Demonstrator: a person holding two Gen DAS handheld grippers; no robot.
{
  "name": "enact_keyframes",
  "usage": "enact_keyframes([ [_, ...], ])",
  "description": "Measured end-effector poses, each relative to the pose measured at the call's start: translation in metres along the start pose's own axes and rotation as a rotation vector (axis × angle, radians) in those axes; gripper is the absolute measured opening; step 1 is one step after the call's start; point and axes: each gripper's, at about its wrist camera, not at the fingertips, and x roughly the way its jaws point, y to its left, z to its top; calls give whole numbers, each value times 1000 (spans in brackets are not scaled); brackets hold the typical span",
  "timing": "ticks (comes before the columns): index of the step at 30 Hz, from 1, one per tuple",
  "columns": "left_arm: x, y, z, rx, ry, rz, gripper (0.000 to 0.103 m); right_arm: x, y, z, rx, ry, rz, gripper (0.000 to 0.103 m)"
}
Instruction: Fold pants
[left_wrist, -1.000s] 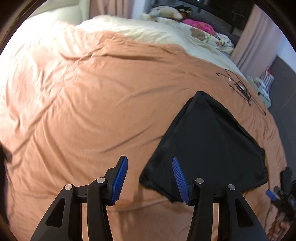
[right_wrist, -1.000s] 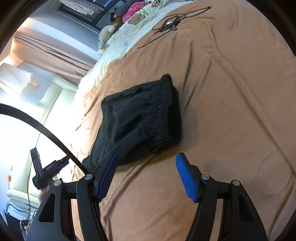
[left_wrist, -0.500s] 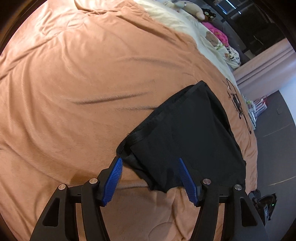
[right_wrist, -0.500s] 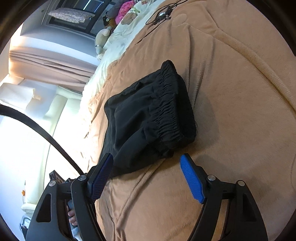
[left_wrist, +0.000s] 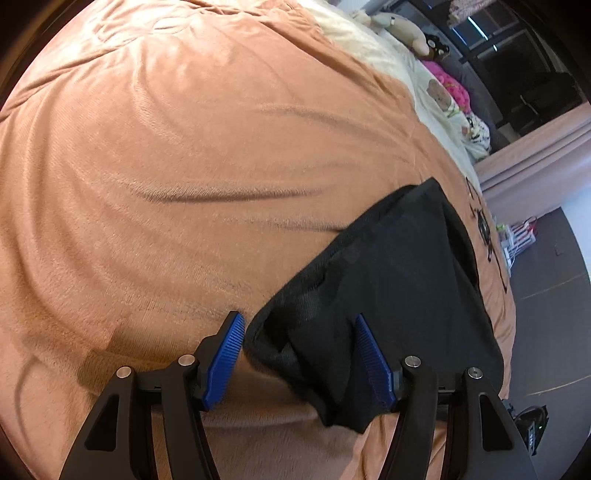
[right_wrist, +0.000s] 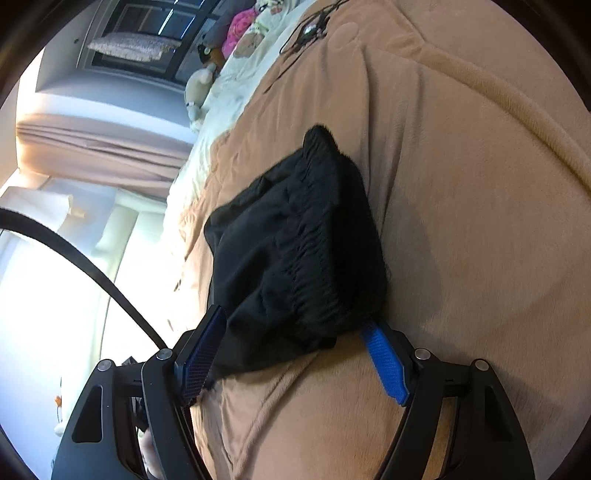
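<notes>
We start at our left gripper (left_wrist: 299, 360), whose blue pads stand wide apart with the near corner of the black pants (left_wrist: 388, 295) lying between them. The cloth sits in the gap but neither pad presses on it, so nothing is gripped yet. Our right gripper (right_wrist: 295, 350) is just as widely spread, and the gathered waistband end of the pants (right_wrist: 303, 258) bulges into its gap. The right pad looks tucked just under the edge of the bundle, though we cannot tell whether it truly touches the fabric.

Moving outward, the pants lie as a compact, thick, roughly square bundle on the orange blanket (left_wrist: 184, 184), with layers stacked and the elastic waistband showing on top in the right wrist view. We judge that most of the folding is done. With both grippers poised at neighbouring corners, what seems left is one last fold or a tidying lift, and each would first need the pads to close on the cloth.

Farther off, a dark cable (right_wrist: 306, 33) rests on the blanket beyond the pants. A cream sheet (left_wrist: 369, 48) with soft toys (left_wrist: 402, 27) lies at the far end of the bed.
</notes>
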Motion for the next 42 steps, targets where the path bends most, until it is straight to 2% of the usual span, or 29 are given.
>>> enact_keyframes([
  [2,2,0,0,-1,2,-2,44,2,0,-2,-2,-13,-17,65],
  [3,1,2,-1,-7,6,-12,41,2,2,-3,-6,-13,-24,62],
  [5,-1,8,-5,-24,20,-43,28,4,4,-3,-13,-12,-30,47],
  [6,-1,10,-5,-27,26,-57,25,6,4,-3,-14,-6,-31,46],
  [7,-1,11,-6,-24,27,-56,11,5,5,-4,-13,-4,-30,40],
  [8,-2,11,-7,-21,30,-55,8,6,6,-4,-14,-2,-32,35],
  [13,-20,-1,-4,22,-1,-55,6,-5,23,-1,-63,-5,-40,25],
  [24,-69,-3,-14,41,-17,-65,6,-24,50,-11,-132,33,-54,24],
  [42,-153,45,-110,21,-10,-20,6,-75,71,-59,-252,153,-91,24],
])
